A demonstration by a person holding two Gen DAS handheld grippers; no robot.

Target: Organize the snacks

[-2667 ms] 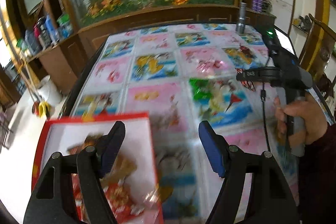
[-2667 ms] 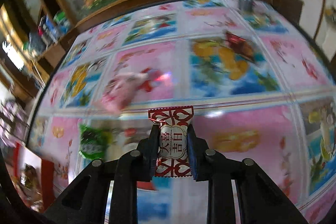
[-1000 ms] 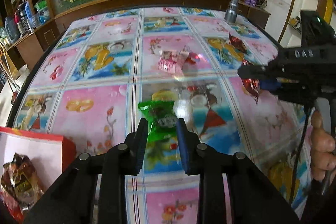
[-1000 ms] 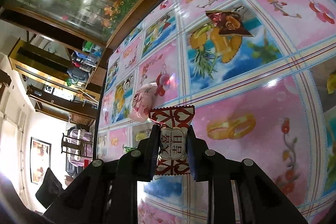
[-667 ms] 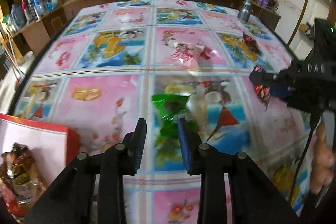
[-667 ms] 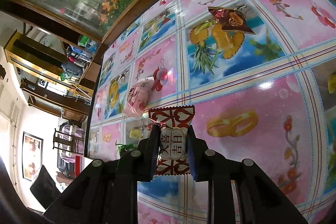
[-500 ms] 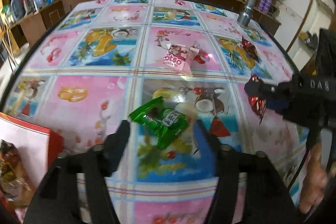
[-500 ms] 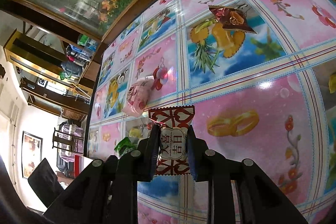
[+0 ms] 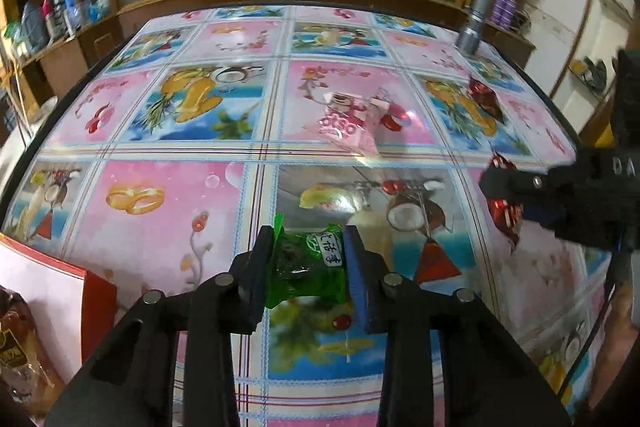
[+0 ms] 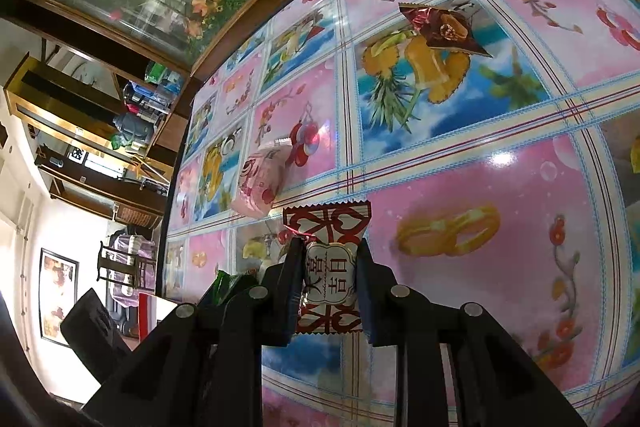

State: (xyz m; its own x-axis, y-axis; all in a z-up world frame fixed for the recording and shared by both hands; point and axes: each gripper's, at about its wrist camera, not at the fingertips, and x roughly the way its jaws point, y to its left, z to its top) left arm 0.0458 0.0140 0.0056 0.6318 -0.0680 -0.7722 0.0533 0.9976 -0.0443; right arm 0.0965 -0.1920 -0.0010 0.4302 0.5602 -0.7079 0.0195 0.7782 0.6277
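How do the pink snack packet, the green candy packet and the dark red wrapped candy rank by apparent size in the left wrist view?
1. green candy packet, which sits nearest the camera, so its lead is unsure
2. pink snack packet
3. dark red wrapped candy, farthest away

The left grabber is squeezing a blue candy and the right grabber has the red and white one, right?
Not quite: the candy squeezed in the left gripper is green, not blue, as the left wrist view shows. The right gripper does hold the red and white candy.
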